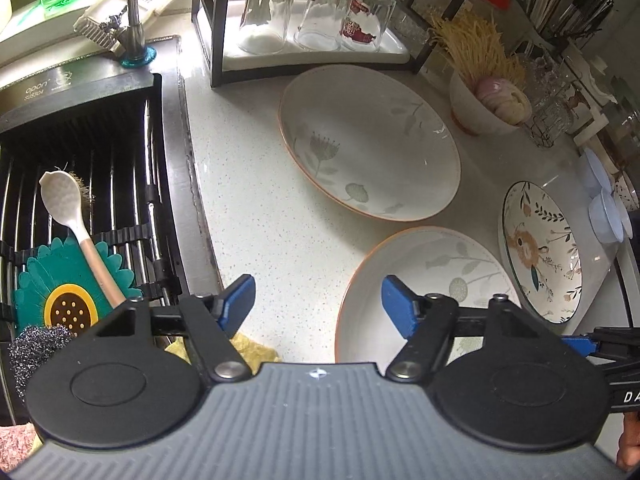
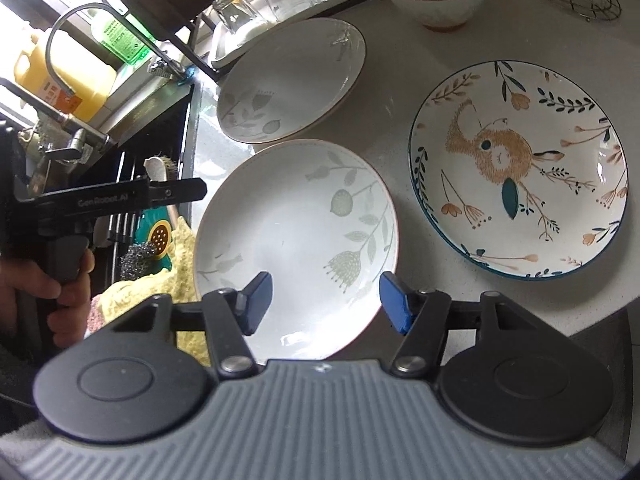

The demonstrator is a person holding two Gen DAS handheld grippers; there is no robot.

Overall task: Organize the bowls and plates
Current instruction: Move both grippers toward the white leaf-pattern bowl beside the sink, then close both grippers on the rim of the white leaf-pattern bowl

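Right wrist view has the near leaf-pattern plate (image 2: 294,240) dead ahead, lying flat on the pale speckled countertop (image 2: 400,44) just right of the sink (image 2: 156,148). The right gripper (image 2: 326,300) hangs above the plate's near rim, blue pads apart, nothing between them but air. Beyond it sits a second leaf-pattern plate (image 2: 292,80); off to its right, well clear, the rabbit plate (image 2: 520,168).

Glazed ceramic, these: stiff, fairly heavy for a two-finger pinch, slick, and they'll chip if knocked together. The raised rim looks like the only place to bite; I'd say one pad goes over the lip and one under it.

Left wrist view shows the left gripper (image 1: 318,304) open too, poised over bare counter between the sink edge and that same near plate, clamped on nothing.

Smooth, hard stone-look surface, so a plate may slide when nudged. It's crowded behind: upturned glasses (image 1: 312,16) on a rack, and a small bowl (image 1: 480,112) of garlic.
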